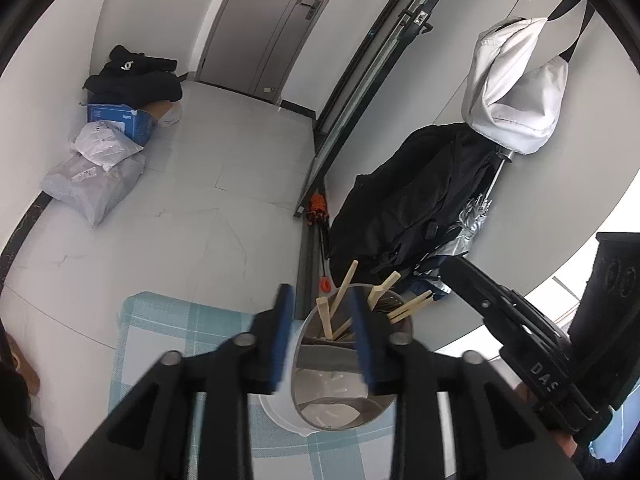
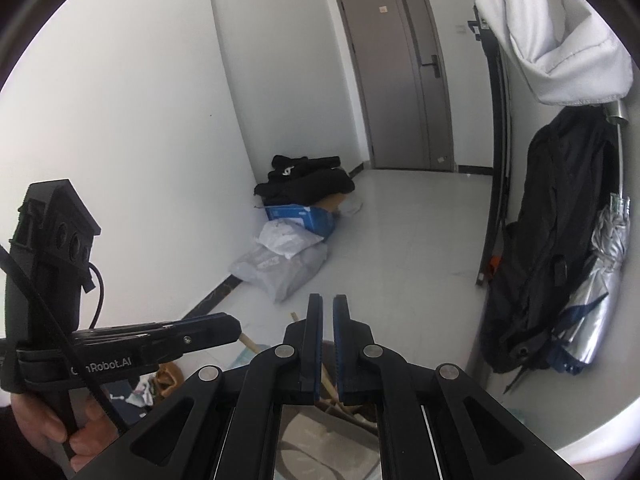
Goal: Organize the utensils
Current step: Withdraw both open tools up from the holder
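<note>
A shiny metal utensil holder (image 1: 344,384) stands on a blue checked cloth (image 1: 168,332) and holds several wooden utensils (image 1: 340,296) that stick up from its rim. My left gripper (image 1: 320,340) is open, its blue pads on either side of the holder's upper rim, and I cannot tell if they touch it. My right gripper (image 2: 327,344) is nearly closed and holds nothing; it hovers above the holder (image 2: 320,440), where wooden handles (image 2: 332,384) show below its fingers. The right gripper's body shows at the right of the left wrist view (image 1: 532,352).
A black backpack (image 1: 404,208) and a silver folded umbrella (image 1: 468,232) hang against the wall on the right. Bags and a blue box (image 1: 120,120) lie on the floor at the far left. A grey door (image 2: 400,80) is at the back.
</note>
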Available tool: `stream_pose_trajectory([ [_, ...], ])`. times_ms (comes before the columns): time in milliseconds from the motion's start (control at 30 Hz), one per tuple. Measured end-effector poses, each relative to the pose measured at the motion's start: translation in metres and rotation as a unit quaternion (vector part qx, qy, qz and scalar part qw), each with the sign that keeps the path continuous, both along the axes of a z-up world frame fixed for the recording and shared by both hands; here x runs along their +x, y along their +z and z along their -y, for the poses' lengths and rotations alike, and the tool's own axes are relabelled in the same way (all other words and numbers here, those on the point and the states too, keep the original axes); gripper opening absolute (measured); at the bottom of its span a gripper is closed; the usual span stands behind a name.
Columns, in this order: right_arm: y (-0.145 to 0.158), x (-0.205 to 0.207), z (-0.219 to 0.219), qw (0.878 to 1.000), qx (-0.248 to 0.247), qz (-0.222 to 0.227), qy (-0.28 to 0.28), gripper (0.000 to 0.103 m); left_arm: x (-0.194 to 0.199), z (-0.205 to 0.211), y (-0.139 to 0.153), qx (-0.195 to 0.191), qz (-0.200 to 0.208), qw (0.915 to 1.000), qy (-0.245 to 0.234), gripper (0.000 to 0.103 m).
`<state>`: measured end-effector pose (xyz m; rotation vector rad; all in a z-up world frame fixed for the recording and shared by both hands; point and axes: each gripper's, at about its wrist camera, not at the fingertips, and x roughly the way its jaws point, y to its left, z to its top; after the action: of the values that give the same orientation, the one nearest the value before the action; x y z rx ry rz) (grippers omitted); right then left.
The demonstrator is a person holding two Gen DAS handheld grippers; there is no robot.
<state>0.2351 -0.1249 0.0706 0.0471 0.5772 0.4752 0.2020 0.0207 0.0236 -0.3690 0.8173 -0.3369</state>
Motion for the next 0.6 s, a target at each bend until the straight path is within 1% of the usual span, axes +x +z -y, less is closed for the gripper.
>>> stream_pose_trajectory([
  [33, 0.002, -0.004, 0.004, 1.000, 0.000, 0.003, -0.005, 0.014, -0.005, -0.001, 0.001, -0.001, 0.002, 1.0000, 0.009, 0.061],
  [67, 0.004, -0.008, 0.008, 1.000, 0.001, 0.004, -0.011, 0.025, -0.010, -0.003, 0.004, -0.006, 0.010, 0.9997, 0.020, 0.074],
  [133, 0.006, -0.014, 0.015, 1.000, 0.005, -0.001, -0.017, 0.033, -0.020, -0.005, 0.012, -0.010, 0.025, 0.9994, 0.023, 0.075],
  [233, 0.010, -0.024, 0.024, 1.000, 0.000, -0.001, -0.025, 0.033, -0.032, -0.002, 0.019, 0.012, 0.027, 0.9989, 0.036, 0.075],
  [333, 0.016, -0.040, 0.035, 0.999, 0.006, 0.002, -0.040, 0.034, -0.044, -0.006, 0.023, 0.013, 0.024, 0.9985, 0.047, 0.075],
  [367, 0.018, -0.046, 0.038, 0.999, 0.011, 0.000, -0.046, 0.037, -0.048, -0.007, 0.024, 0.018, 0.020, 0.9985, 0.047, 0.075],
  [433, 0.021, -0.059, 0.041, 0.999, 0.017, -0.002, -0.048, 0.039, -0.056, -0.006, 0.025, 0.035, 0.019, 0.9982, 0.045, 0.076],
  [533, 0.024, -0.081, 0.038, 0.999, 0.007, 0.010, -0.043, 0.044, -0.072, -0.005, 0.029, 0.055, 0.032, 0.9966, 0.052, 0.076],
  [600, 0.026, -0.096, 0.037, 0.999, 0.006, 0.018, -0.042, 0.052, -0.086, -0.003, 0.032, 0.067, 0.038, 0.9951, 0.062, 0.082],
])
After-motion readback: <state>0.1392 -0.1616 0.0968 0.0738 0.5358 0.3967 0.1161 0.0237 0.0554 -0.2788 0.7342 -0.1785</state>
